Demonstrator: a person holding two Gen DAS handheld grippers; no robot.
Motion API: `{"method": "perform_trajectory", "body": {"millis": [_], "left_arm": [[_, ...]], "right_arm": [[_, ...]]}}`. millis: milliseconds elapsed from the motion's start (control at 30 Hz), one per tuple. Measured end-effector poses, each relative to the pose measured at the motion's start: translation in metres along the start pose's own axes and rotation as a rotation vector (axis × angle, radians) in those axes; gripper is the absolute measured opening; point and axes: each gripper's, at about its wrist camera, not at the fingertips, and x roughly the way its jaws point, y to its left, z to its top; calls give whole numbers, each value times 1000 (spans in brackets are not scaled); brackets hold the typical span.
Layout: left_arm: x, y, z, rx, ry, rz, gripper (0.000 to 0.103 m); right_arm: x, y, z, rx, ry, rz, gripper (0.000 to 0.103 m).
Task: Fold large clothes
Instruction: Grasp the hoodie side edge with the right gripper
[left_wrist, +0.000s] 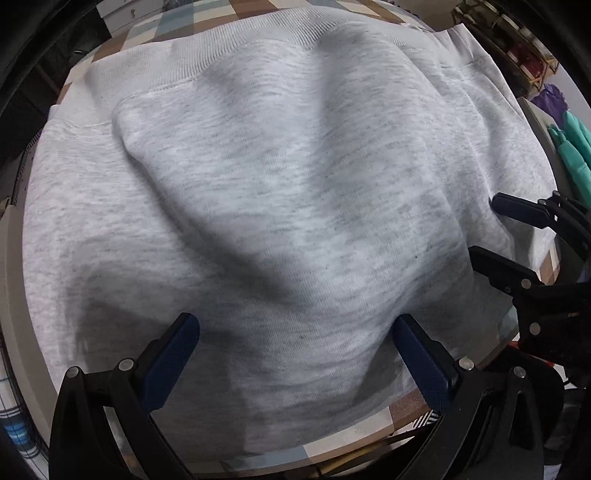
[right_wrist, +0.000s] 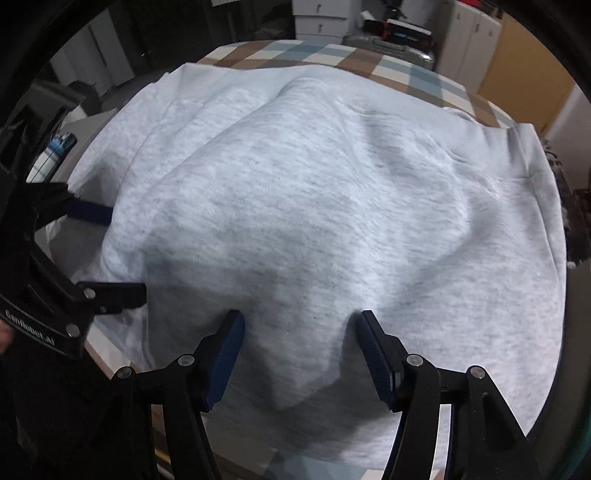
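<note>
Just one grey sweatshirt, two open grippers.

- The sweatshirt covers most of the checked bench; only strips of the bench show at the near and far edges.
- Its upper layer hides what lies beneath, so sleeves cannot be told apart.
- The left hand-held gripper has both fingertips against the raised fold; whether cloth lies between the pads is unclear.
- The right hand-held gripper straddles a drooping corner of cloth; contact with the pads cannot be told.
- Green items at the left view's right edge are cut off and unidentifiable.
- The shelf contents are too small to tell.
- Cabinets behind the bench are cut off at the top.
</note>
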Motion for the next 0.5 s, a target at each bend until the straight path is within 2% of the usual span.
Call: {"method": "perform_trajectory", "body": {"millis": [67,133,233,300,433,500], "left_arm": [[-9,-4,-7,-19,6,-8,102],[-28,-2,-15,-41,-9,-21,102],[-54,-14,-26,8,-112,3,102],[-59,-23,-28,29,-135,19,102],[-53,-45,-23,19,-156,-4,102],[-45,-48,-23,8,-142,-29,102]], "right_arm": [[-17,-9,-8,64,-21,45,62],[-44,-34,-28,213,-73,123,64],[-66,-86,-68,452,-128,268,75],[-74,-107,-102,585,-134,299,78],[-62,-142,-140,823,-155,380,79],[-56,-142,-143,856,-143,402,79]]}}
